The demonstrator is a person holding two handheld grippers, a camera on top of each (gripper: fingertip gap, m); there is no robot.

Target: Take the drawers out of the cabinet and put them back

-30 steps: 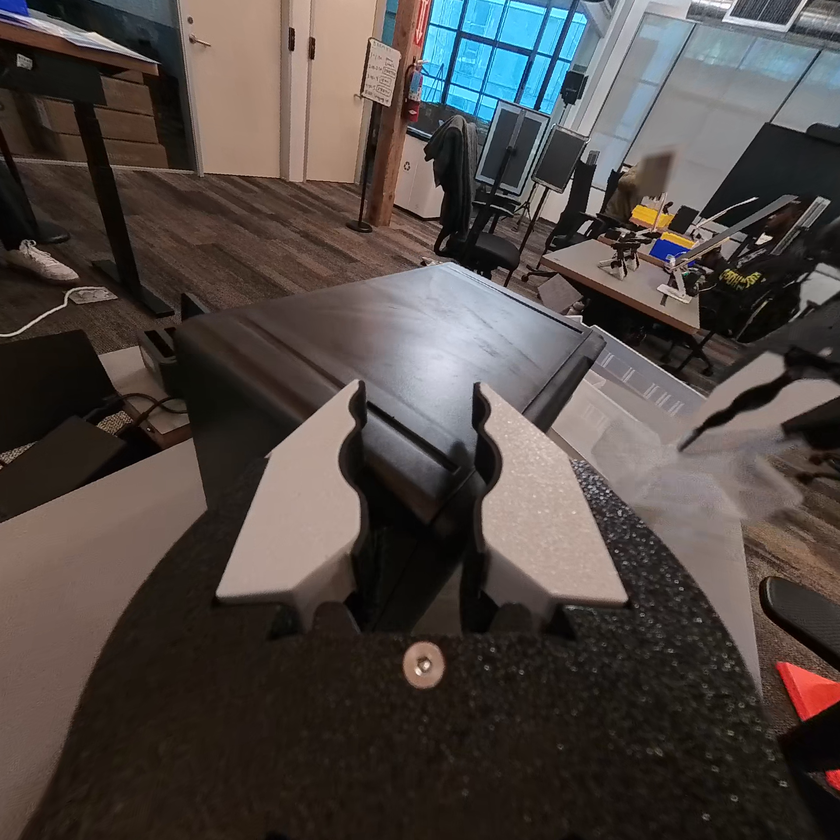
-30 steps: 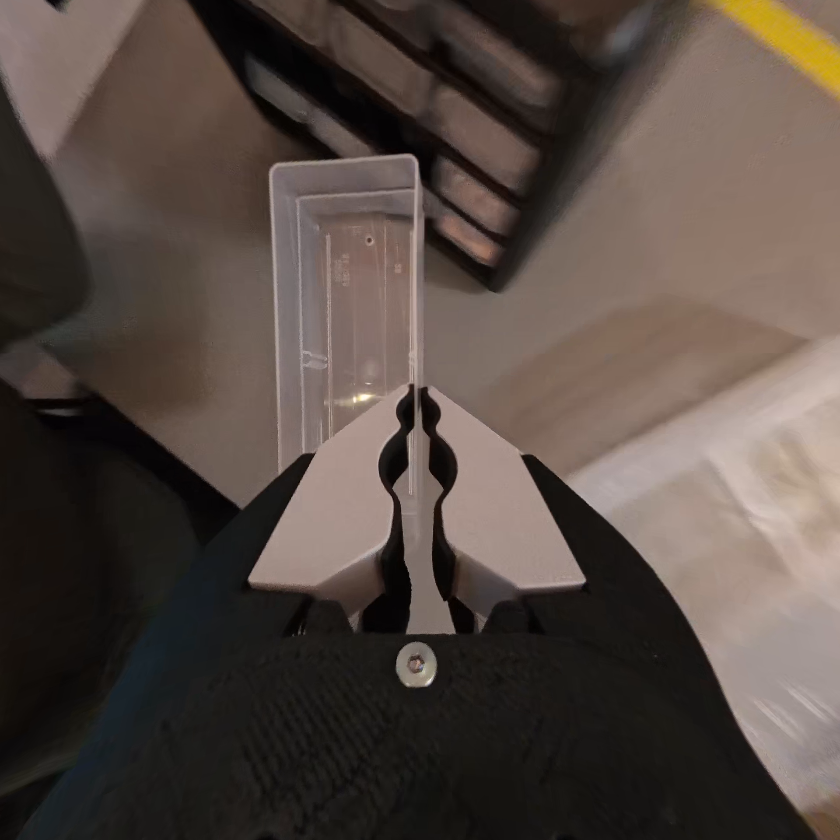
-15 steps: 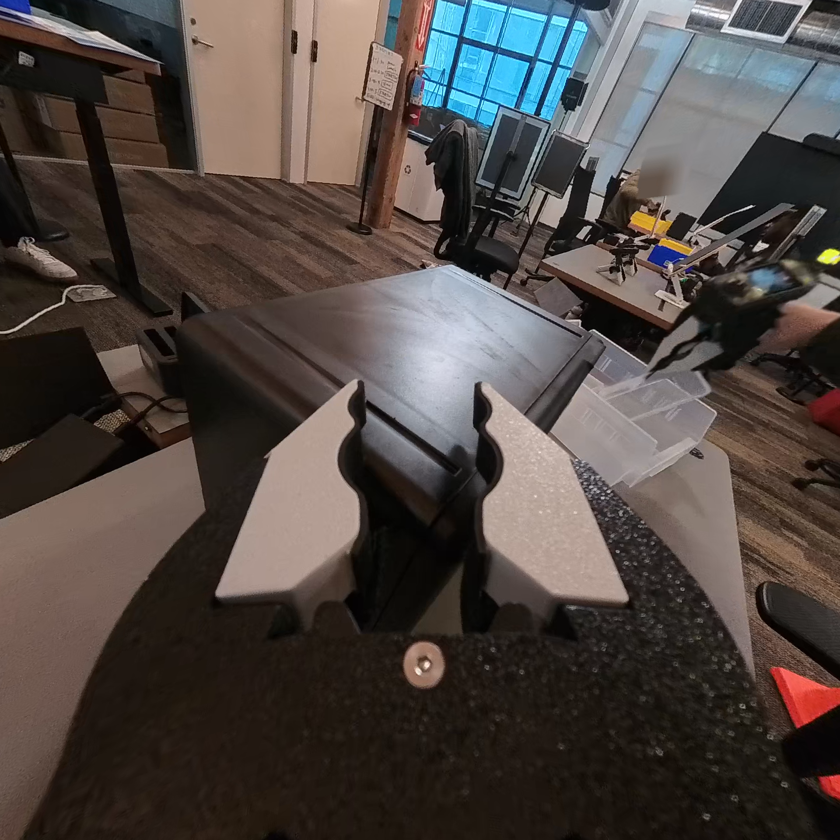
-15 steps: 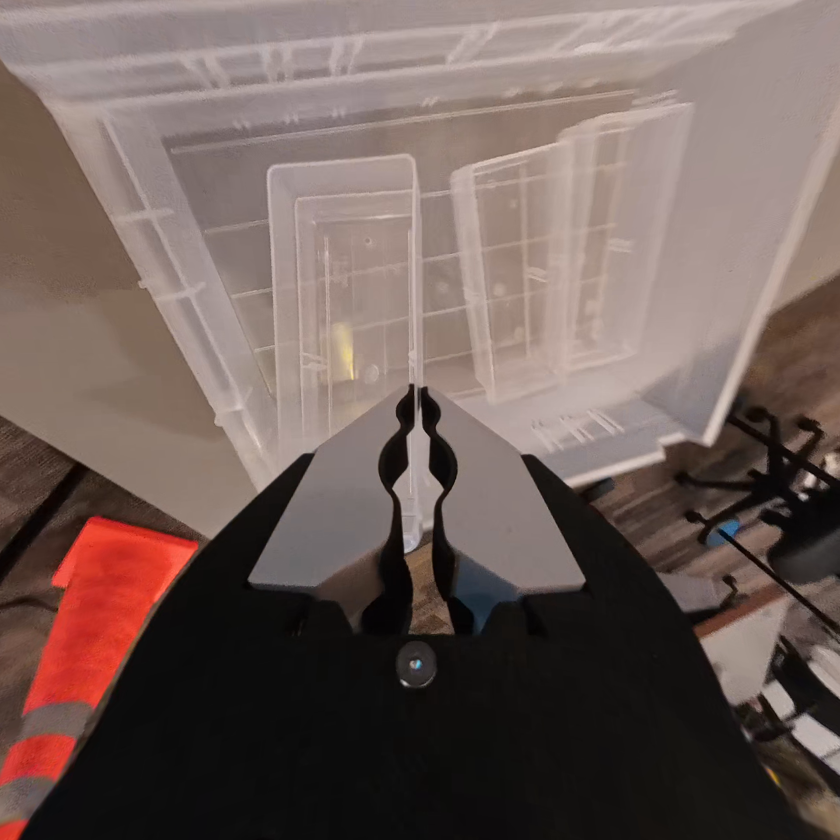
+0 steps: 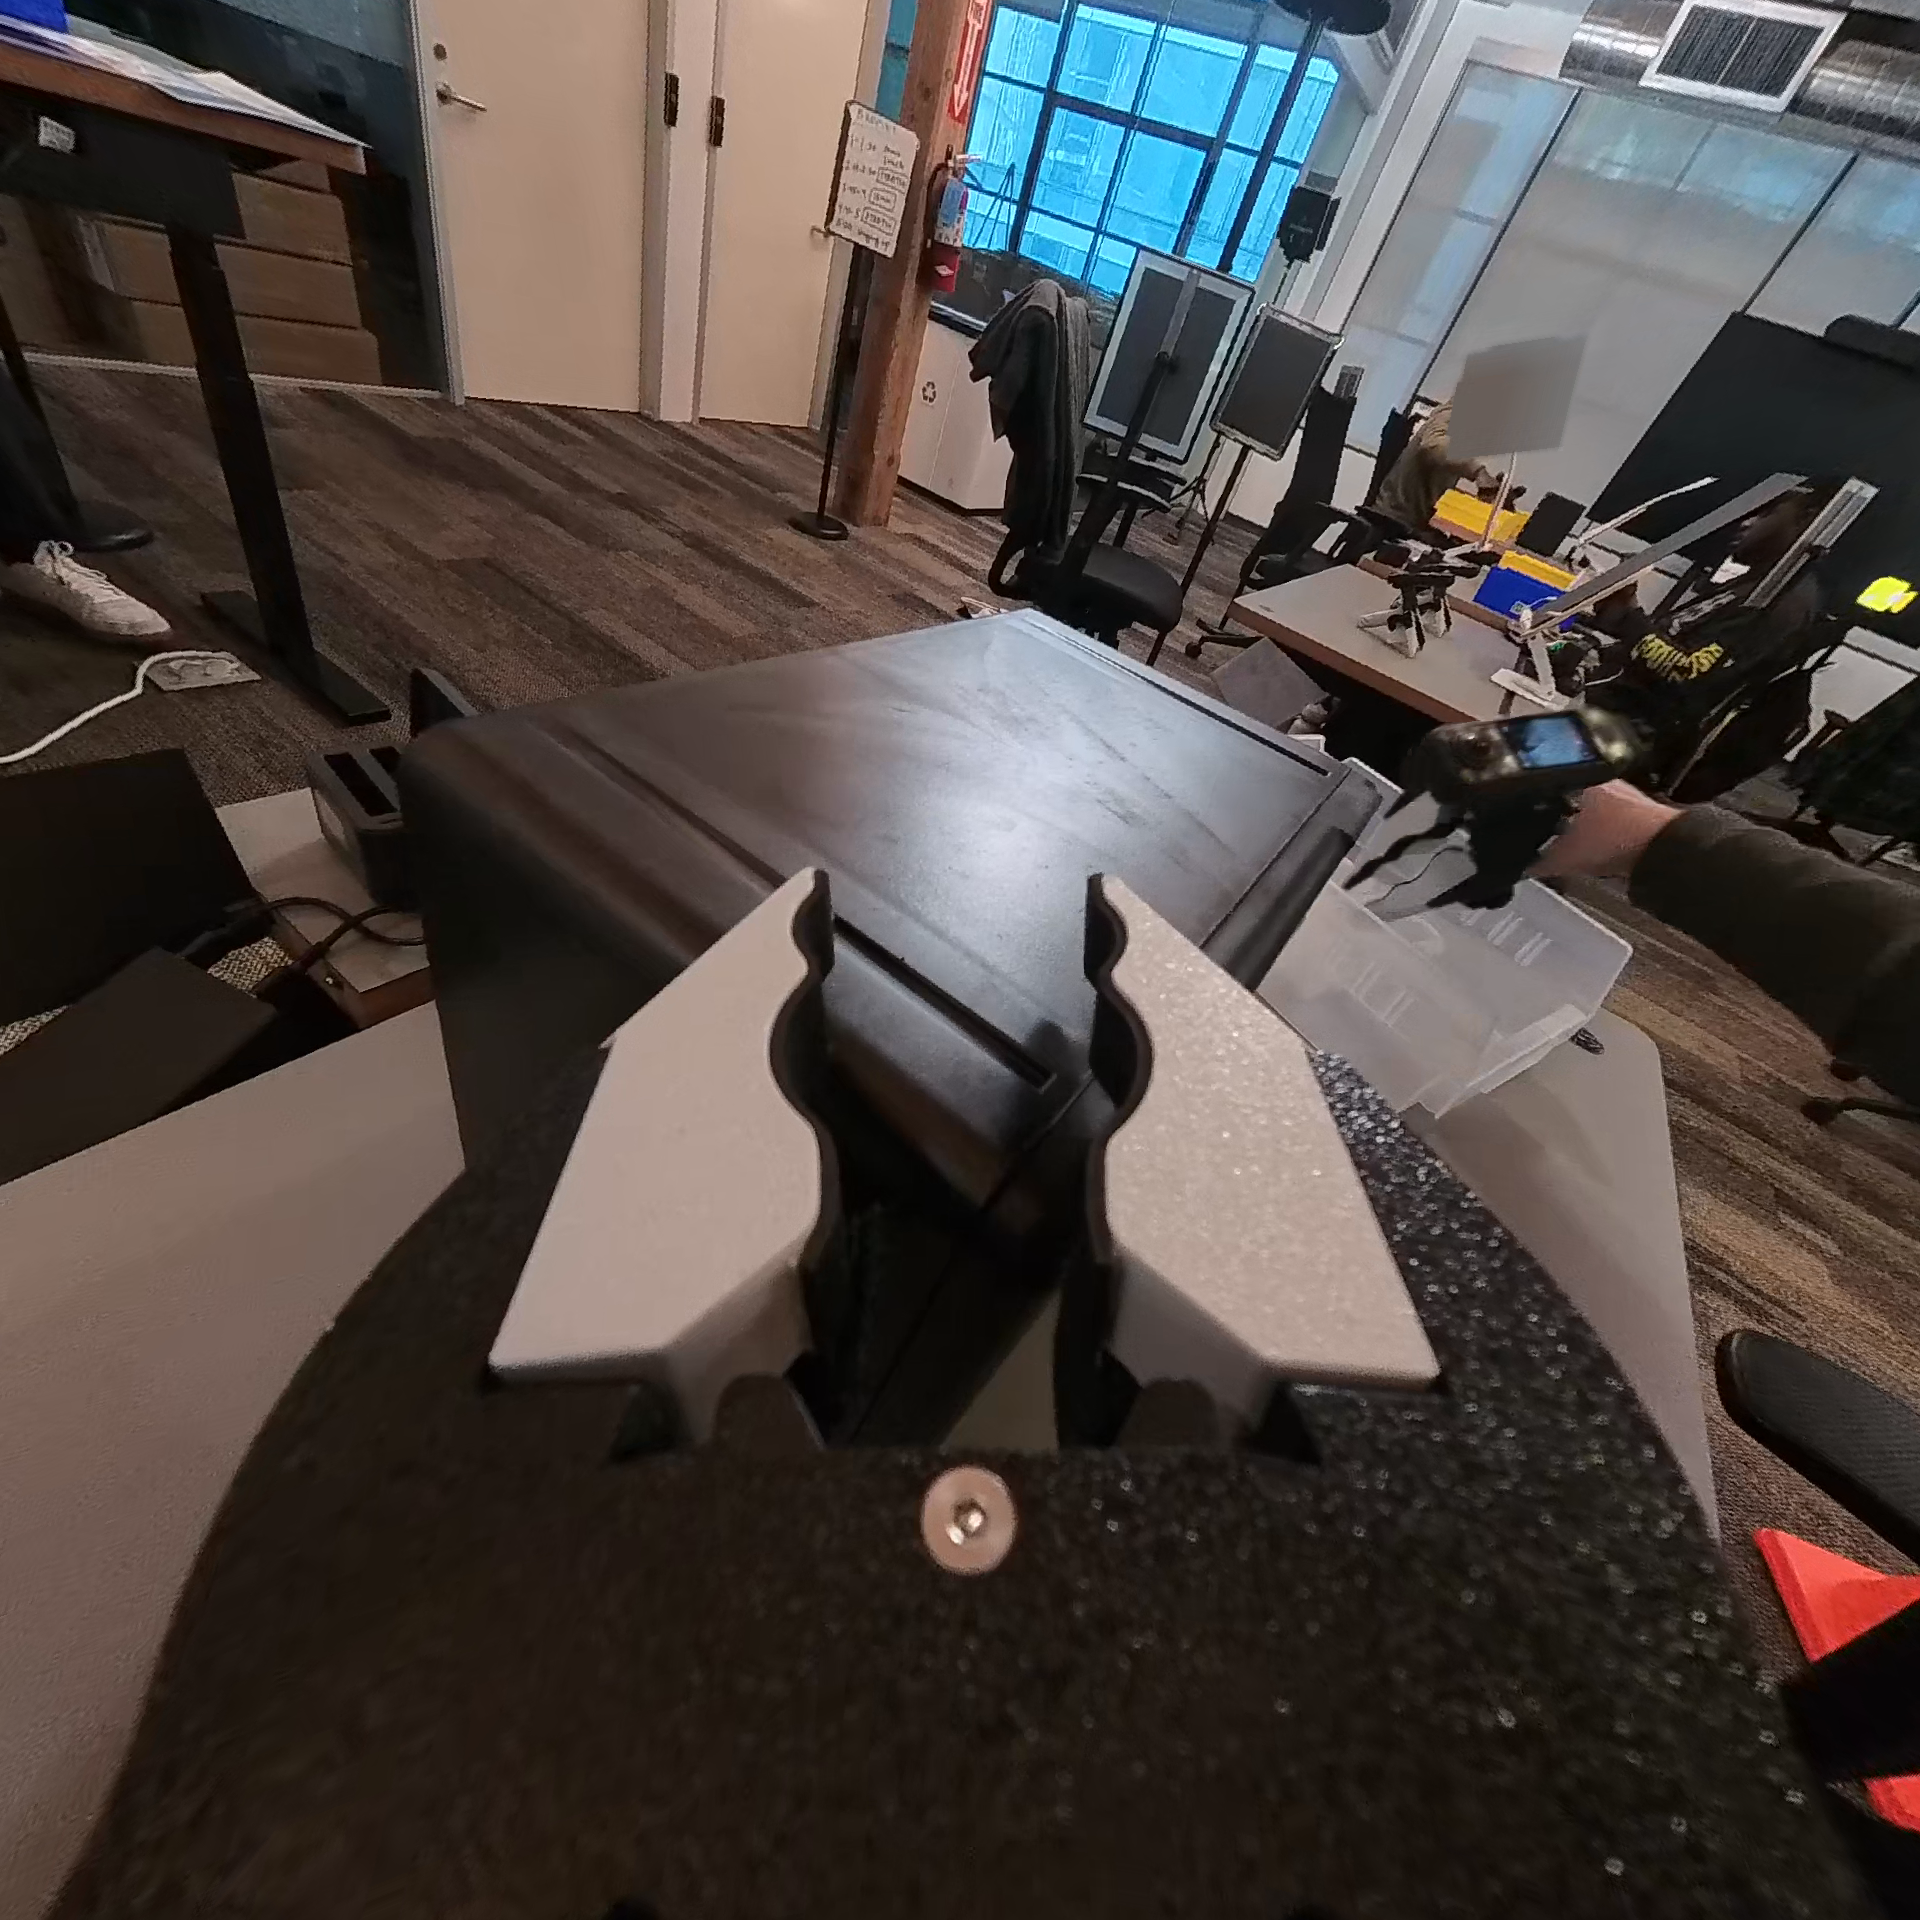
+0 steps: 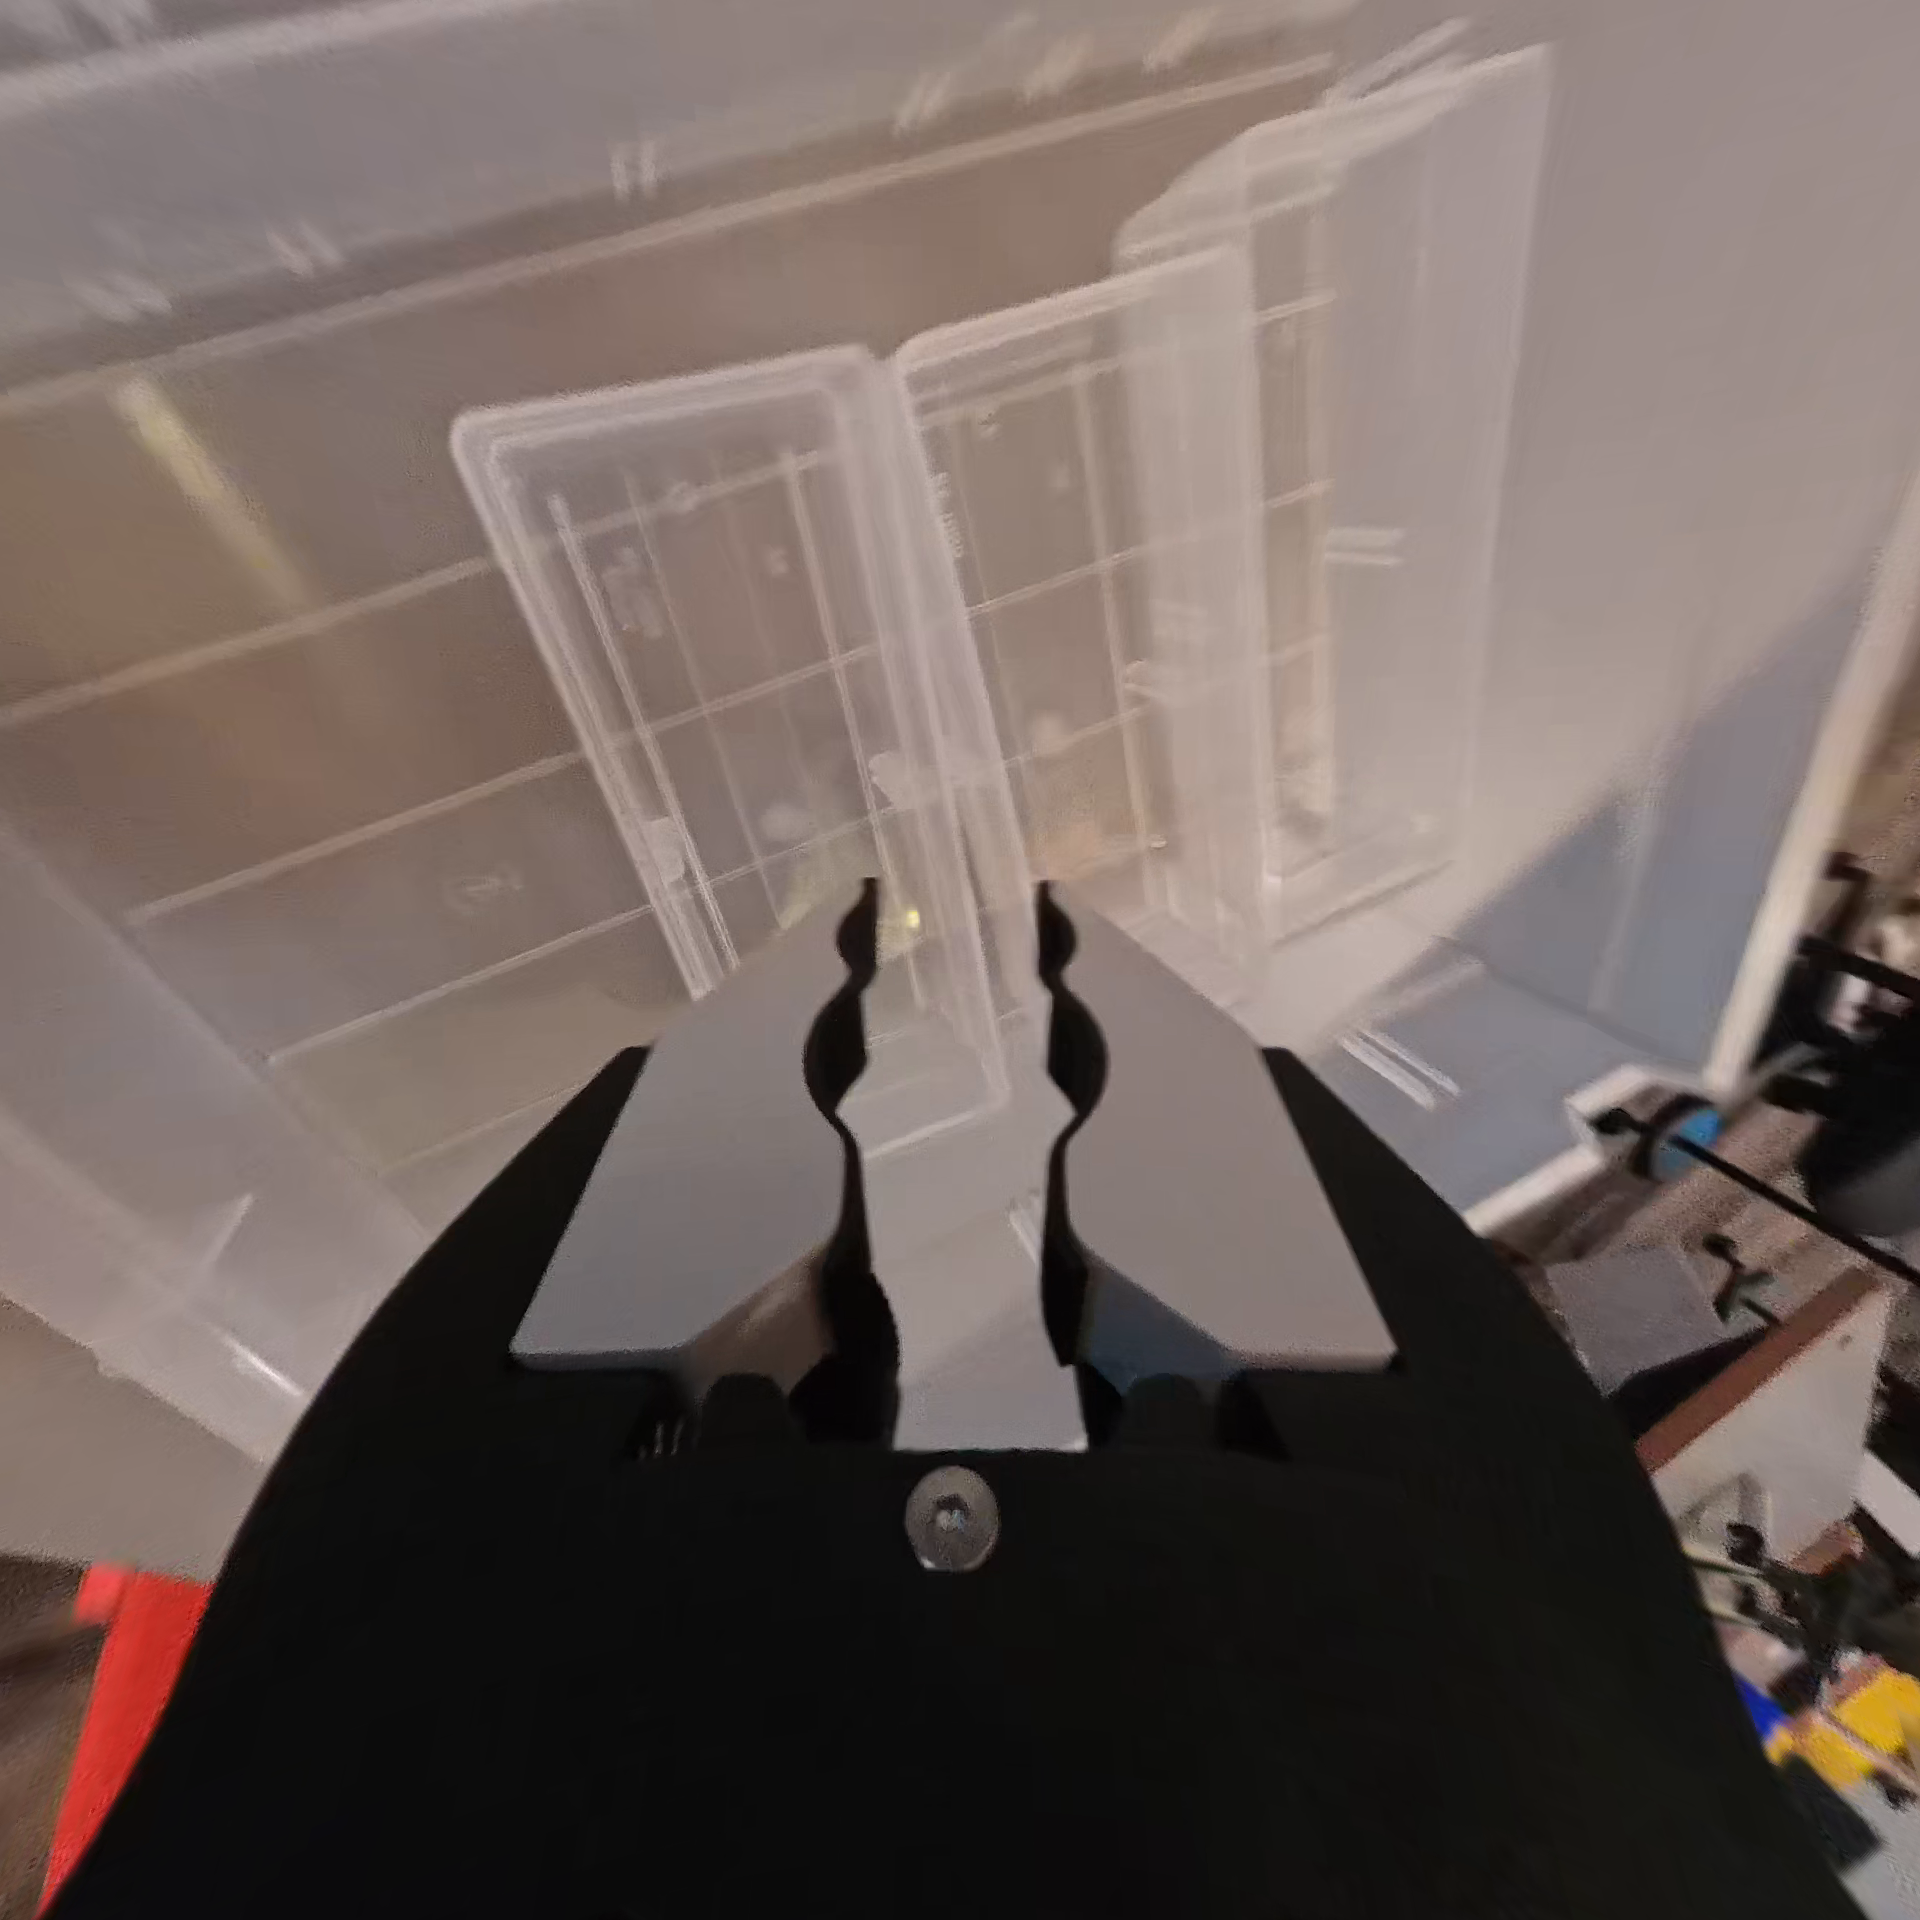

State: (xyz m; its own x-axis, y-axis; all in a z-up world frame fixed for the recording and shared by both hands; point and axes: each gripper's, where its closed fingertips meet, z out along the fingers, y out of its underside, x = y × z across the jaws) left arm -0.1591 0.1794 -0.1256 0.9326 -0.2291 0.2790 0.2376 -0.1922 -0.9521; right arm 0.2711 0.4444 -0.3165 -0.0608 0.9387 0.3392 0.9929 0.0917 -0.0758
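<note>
I keep the left gripper (image 5: 956, 997) braced over the top rear edge of the black cabinet (image 5: 935, 769), jaws apart around that edge, apparently to steady it on the bench (image 5: 156, 1299). The right gripper (image 6: 956, 904) is open and empty. The clear drawer (image 6: 727, 665) lies just ahead of its fingertips inside a large clear bin (image 6: 260, 727), beside two further drawers; I judge it is staged there for reinsertion.

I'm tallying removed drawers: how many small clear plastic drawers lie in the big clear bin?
3, side by side in the large clear plastic bin: the left drawer just ahead of the open right claw, the middle drawer, the right drawer. Blur may hide others.
</note>
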